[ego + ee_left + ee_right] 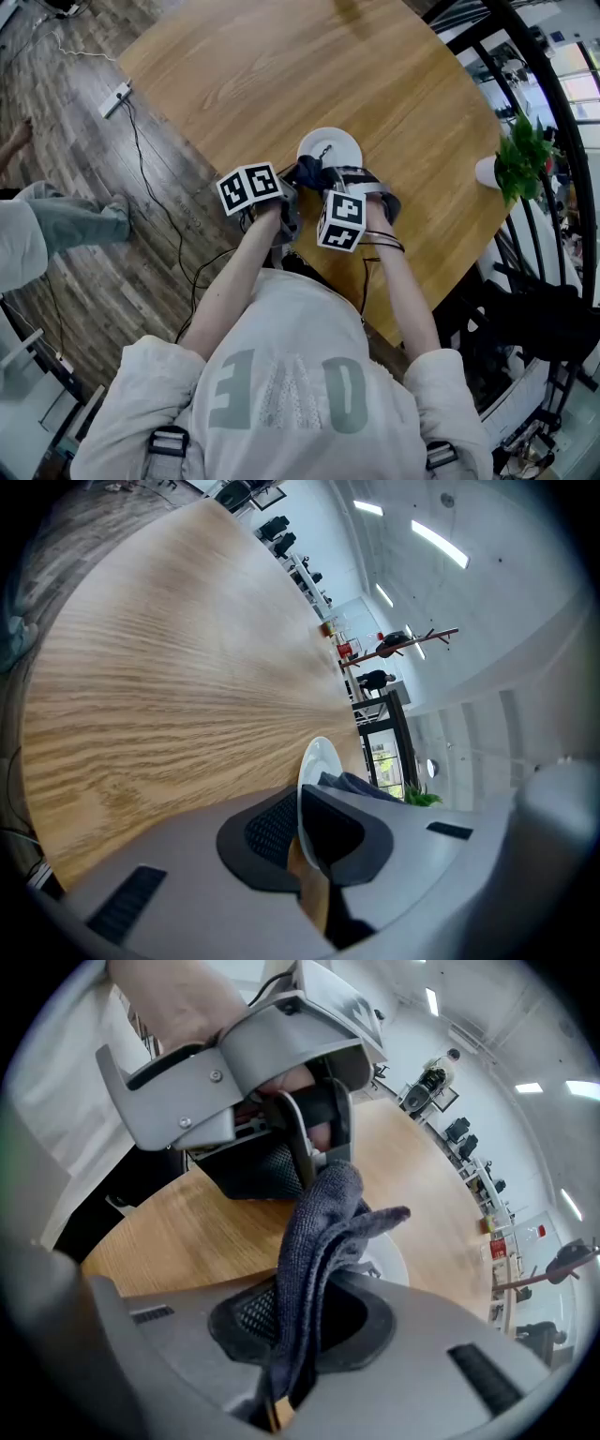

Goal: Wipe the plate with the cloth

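A white plate point(330, 145) rests on the round wooden table point(253, 75), in front of both grippers. My left gripper point(298, 184) is shut on the plate's near rim; in the left gripper view the plate point(315, 761) shows edge-on between the pads of that gripper point(302, 834). My right gripper point(349, 180) is shut on a dark blue cloth point(309, 173), which hangs bunched from the gripper point(295, 1327) over the plate point(392, 1265). In the right gripper view the cloth point(323, 1232) lies against the left gripper point(281, 1049), right where it grips the rim.
A potted green plant point(518, 157) stands at the table's right edge, beside a black railing point(553, 103). A power strip point(115, 98) with cables lies on the wooden floor at left. Another person's legs point(70, 225) show at far left.
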`<act>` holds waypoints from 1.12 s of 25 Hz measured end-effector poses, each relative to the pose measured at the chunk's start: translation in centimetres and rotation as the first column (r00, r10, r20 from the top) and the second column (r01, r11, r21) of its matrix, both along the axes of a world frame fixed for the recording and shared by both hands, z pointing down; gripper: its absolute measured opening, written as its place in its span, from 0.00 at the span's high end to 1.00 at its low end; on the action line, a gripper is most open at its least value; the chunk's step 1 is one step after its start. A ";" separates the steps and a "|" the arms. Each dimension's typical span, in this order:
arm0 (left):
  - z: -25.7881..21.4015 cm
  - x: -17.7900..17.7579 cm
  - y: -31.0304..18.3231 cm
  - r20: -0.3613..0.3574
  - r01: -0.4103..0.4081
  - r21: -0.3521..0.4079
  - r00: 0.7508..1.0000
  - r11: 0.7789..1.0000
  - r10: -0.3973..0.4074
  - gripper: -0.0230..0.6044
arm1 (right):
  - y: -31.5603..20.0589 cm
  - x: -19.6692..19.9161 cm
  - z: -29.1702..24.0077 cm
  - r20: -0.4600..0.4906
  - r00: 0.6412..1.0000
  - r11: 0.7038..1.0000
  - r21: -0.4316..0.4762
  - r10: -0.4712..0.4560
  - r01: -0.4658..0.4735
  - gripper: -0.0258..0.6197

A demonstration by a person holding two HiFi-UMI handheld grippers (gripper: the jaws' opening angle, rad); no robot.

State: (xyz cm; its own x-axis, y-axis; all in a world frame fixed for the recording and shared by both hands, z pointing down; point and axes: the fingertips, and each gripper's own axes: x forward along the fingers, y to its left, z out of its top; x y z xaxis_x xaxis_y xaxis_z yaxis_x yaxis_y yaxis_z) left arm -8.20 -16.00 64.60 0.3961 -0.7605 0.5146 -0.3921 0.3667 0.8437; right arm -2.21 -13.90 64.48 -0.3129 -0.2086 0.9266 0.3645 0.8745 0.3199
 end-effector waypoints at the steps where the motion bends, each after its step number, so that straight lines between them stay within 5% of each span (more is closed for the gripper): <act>1: 0.0 -0.1 0.0 -0.003 0.004 0.000 1.000 1.000 -0.004 0.93 | 0.3 0.0 -0.1 0.001 1.000 1.000 -0.004 -0.002 0.002 0.88; 9: 0.2 0.1 -0.2 -0.018 0.017 0.015 1.000 1.000 -0.017 0.93 | 1.0 0.7 -0.2 0.006 1.000 0.999 -0.027 -0.021 0.022 0.88; 11: 0.0 0.3 -0.5 -0.119 0.072 0.035 0.991 0.997 -0.067 0.93 | 0.2 0.8 -0.4 0.007 1.000 1.000 -0.027 -0.001 0.002 0.88; 14: -0.5 -0.1 -1.0 -0.234 0.149 0.049 0.963 0.988 -0.134 0.78 | -1.5 0.4 -1.2 0.020 0.999 0.999 -0.005 0.032 -0.032 0.88; 17: -0.7 -0.8 -0.8 -0.177 0.142 0.053 0.975 0.988 -0.131 0.75 | -3.4 -0.3 -2.3 0.045 0.997 0.998 0.029 0.056 -0.057 0.88; 21: -0.7 -2.7 0.5 -0.198 0.226 0.043 0.957 0.973 -0.213 0.73 | -6.5 -2.2 -3.1 0.093 0.989 0.990 0.070 0.116 -0.123 0.88; 25: -0.6 -3.8 1.6 -0.065 0.177 0.046 0.983 0.983 -0.174 0.75 | -9.2 -4.9 -2.6 0.089 0.988 0.983 0.117 0.128 -0.138 0.88; 28: 0.2 -3.5 2.0 -0.002 0.138 0.006 0.990 0.990 -0.138 0.95 | -10.3 -5.8 -1.6 0.052 0.992 0.983 0.135 0.115 -0.121 0.88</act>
